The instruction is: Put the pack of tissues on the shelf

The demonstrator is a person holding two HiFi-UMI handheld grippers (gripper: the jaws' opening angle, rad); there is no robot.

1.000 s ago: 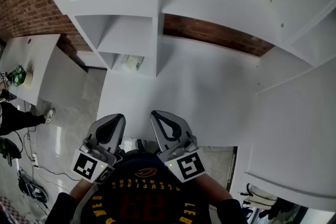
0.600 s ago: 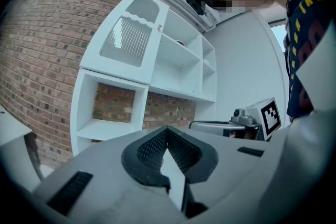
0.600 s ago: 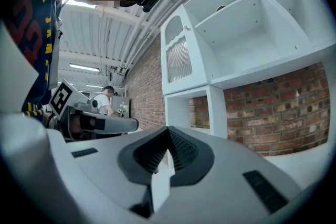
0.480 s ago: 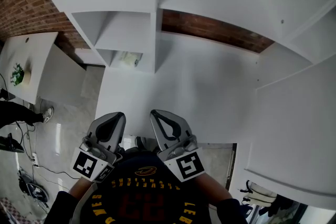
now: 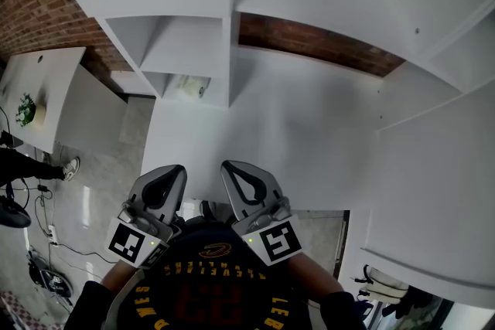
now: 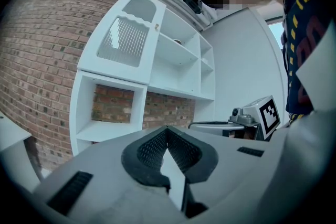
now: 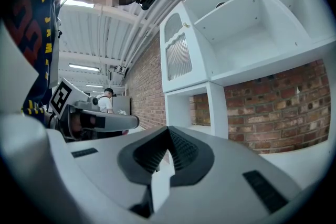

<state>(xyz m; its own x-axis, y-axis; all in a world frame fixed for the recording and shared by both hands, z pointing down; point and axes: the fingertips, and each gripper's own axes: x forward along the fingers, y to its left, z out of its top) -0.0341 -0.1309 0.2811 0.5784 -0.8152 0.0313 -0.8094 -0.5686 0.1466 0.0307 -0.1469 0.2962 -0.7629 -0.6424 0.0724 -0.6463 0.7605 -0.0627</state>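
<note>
A pale pack of tissues (image 5: 191, 87) lies in the low cubby of the white shelf unit (image 5: 232, 35), left of its upright divider. Both grippers hang close to the person's chest, well short of the pack and side by side. My left gripper (image 5: 171, 171) is shut with nothing in it; in its own view the jaws (image 6: 167, 131) meet at the tip. My right gripper (image 5: 231, 168) is likewise shut and empty (image 7: 168, 131). Each gripper shows in the other's view: the right one (image 6: 231, 126) and the left one (image 7: 100, 121).
A wide white counter (image 5: 309, 143) runs below a brick strip (image 5: 317, 46). At far left stands a white table (image 5: 46, 100) with a small green plant (image 5: 25, 109). A person's leg (image 5: 35, 172) and cables (image 5: 46, 274) are on the floor there.
The head view has shifted a little. The person at the left edge has moved. Both grippers stay where they were, still shut.
</note>
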